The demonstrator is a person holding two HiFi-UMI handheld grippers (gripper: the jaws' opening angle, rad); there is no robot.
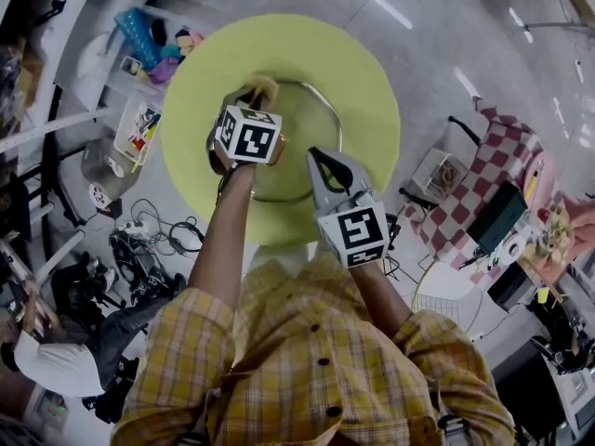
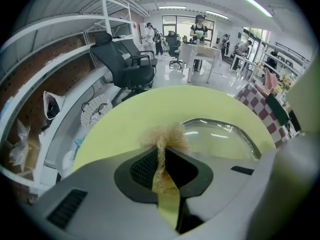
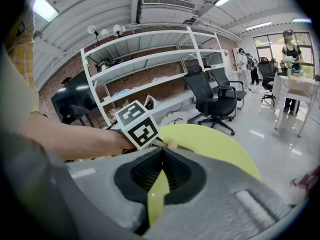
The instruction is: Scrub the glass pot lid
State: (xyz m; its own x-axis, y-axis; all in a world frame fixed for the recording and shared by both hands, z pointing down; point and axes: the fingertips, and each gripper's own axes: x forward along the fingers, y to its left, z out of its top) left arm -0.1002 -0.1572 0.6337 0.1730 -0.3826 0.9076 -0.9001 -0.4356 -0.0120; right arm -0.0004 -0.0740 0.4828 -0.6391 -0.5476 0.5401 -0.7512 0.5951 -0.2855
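Observation:
The glass pot lid (image 1: 296,142) with a metal rim lies flat on the round yellow-green table (image 1: 367,82). My left gripper (image 1: 253,98) is over the lid's far left edge, shut on a tan fibrous scrubber (image 1: 264,87). In the left gripper view the scrubber (image 2: 162,136) bulges from the jaws, just left of the lid (image 2: 222,140). My right gripper (image 1: 318,156) is shut with nothing between its jaws, above the lid's right side. The right gripper view shows its shut tips (image 3: 162,152), the left gripper's marker cube (image 3: 137,124) and the scrubber (image 3: 171,144).
A table with a checked cloth (image 1: 507,156) stands at the right. Cables (image 1: 149,235) and clutter lie on the floor at the left. White shelves (image 3: 150,64) and black office chairs (image 2: 125,66) stand beyond the table. People stand far off (image 2: 199,26).

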